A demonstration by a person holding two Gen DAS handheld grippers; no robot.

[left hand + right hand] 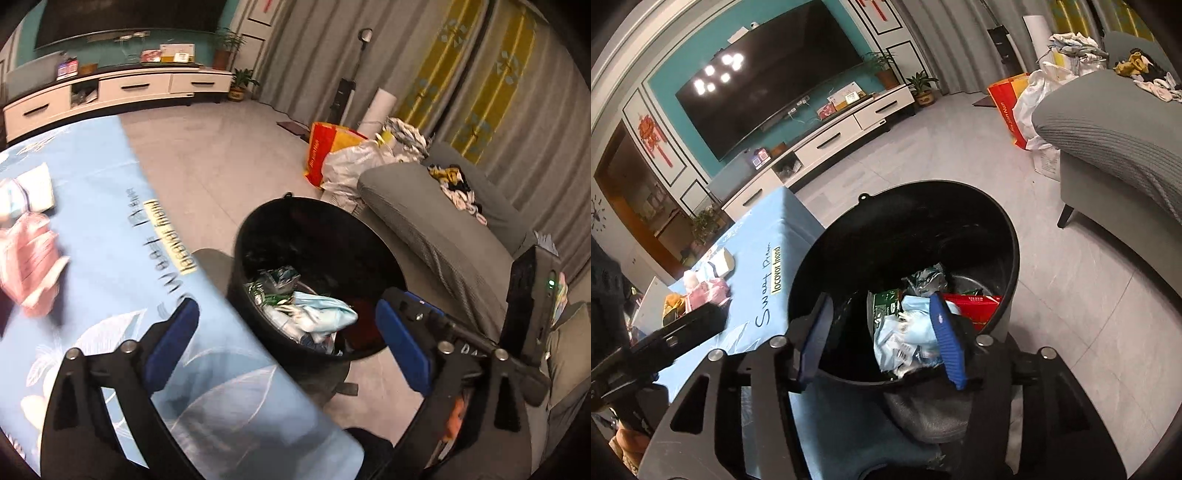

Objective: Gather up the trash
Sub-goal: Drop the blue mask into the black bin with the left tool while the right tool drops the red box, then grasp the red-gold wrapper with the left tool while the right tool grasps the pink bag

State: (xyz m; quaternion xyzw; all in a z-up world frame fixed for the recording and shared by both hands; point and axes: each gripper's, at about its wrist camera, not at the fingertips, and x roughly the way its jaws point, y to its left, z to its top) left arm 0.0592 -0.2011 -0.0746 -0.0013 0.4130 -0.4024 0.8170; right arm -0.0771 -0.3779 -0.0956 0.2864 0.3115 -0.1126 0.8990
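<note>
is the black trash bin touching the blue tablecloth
Cannot tell. In the left wrist view the black trash bin overlaps the blue tablecloth edge, but neither view shows contact or a gap plainly.

The trash bin (1004, 236) is black, inside and outside. In it lie a light blue wrapper (905, 336) with small white marks, a green and white wrapper (884, 306), a silver crumpled foil (927, 277) and a red package (975, 306). The tablecloth (110, 229) is light blue with pale white leaf shapes, dark handwriting and a yellow label (775, 271) with dark letters. On it lie pink wrappers (27, 262). The gripper pads (170, 339) are blue on black frames. The sofa (1115, 129) is grey with a fine ribbed pattern. The floor tiles (1089, 314) are light grey. The wall behind the black television (768, 92) is teal. The shopping bag (325, 147) is red and yellow.
</note>
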